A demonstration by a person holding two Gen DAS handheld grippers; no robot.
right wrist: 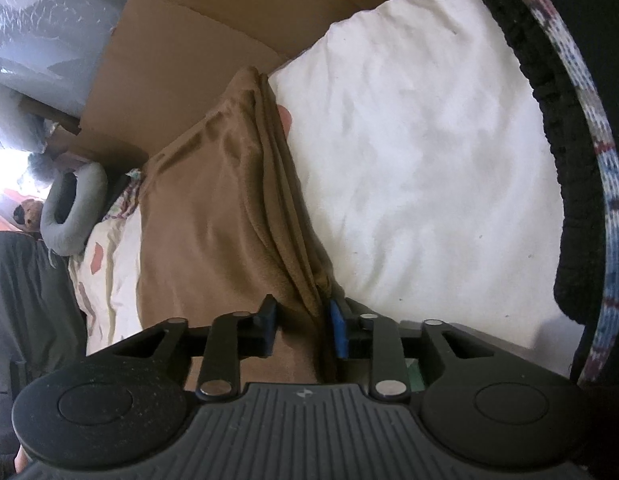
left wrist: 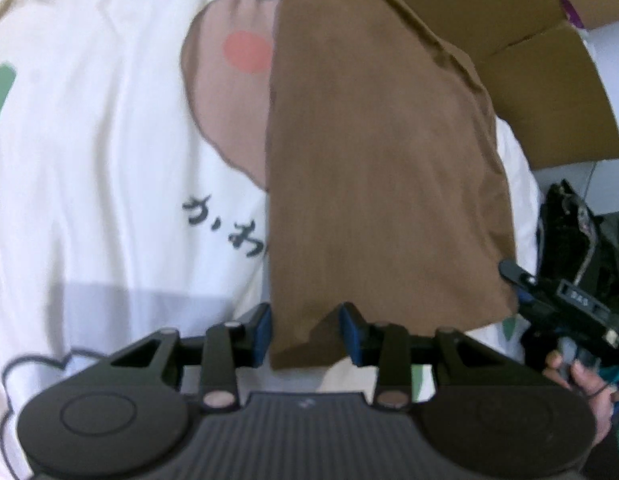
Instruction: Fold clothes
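While a brown garment (left wrist: 381, 184) is spread over a white printed bedsheet (left wrist: 109, 168), its near edge is seen pinched between the blue-padded fingers of the left gripper (left wrist: 307, 334). At the cloth's far right corner, the right gripper (right wrist: 301, 322) is seen with gathered folds of the same fabric clamped between its fingers. A white pillow (right wrist: 421, 152) is shown beside the garment, and cardboard (right wrist: 197, 52) behind it.
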